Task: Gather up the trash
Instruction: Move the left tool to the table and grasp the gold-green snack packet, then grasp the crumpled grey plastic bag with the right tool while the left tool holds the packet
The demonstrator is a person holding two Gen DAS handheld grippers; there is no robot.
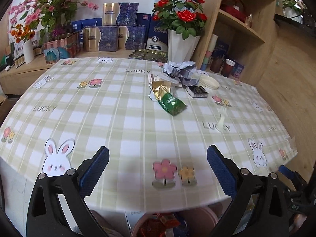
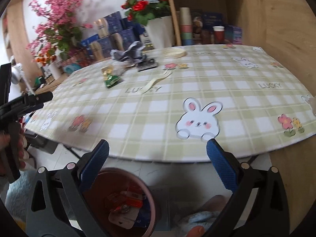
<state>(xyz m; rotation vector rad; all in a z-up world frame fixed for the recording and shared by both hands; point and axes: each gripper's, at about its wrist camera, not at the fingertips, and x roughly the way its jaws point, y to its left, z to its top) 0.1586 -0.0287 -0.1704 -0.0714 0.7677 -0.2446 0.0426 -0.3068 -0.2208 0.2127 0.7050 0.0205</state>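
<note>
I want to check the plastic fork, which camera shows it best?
The right wrist view: the fork lies whole and plain on the tablecloth. In the left wrist view it is only a pale blurred streak.

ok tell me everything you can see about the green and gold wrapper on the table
The wrapper is a crumpled foil-looking packet, shiny gold at its torn-open far end and green with pale print at the near end. It lies flat on the checked tablecloth, slanted, apart from both grippers. Its gold end reaches the pile of other litter; whether they touch is unclear.
</note>
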